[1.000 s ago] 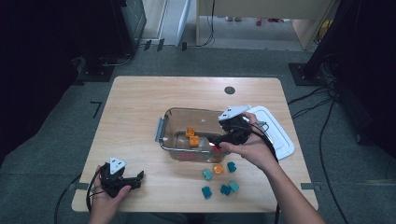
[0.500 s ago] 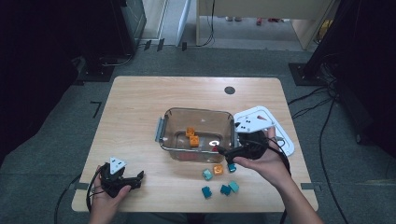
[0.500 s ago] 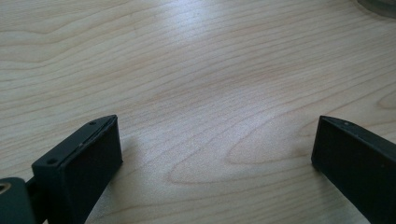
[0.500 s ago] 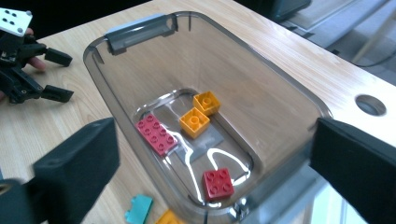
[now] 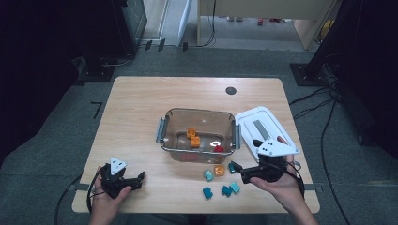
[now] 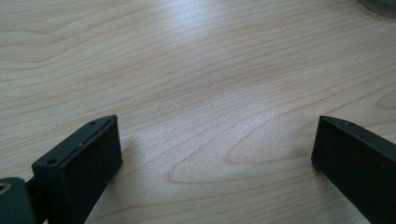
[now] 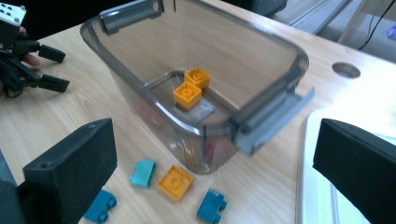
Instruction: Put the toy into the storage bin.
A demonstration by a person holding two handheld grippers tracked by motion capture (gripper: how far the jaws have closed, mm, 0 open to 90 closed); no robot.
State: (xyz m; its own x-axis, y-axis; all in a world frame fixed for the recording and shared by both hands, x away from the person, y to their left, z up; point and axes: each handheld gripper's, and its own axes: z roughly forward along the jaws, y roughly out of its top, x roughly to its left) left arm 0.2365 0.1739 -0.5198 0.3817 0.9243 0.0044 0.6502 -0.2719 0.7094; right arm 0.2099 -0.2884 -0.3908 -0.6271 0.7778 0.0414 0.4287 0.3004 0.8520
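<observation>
I am bringing the right tool [image 5: 238,172], spread and empty, toward the loose bricks on the table [image 5: 136,117]. The orange brick [image 5: 218,170] is lying just beside its tips, toward the container [image 5: 197,115]; the left tool [image 5: 139,179], also spread, is sitting well apart.

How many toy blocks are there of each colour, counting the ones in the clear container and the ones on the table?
Orange blocks: 3
Red blocks: 1
Teal blocks: 5
Total: 9
</observation>
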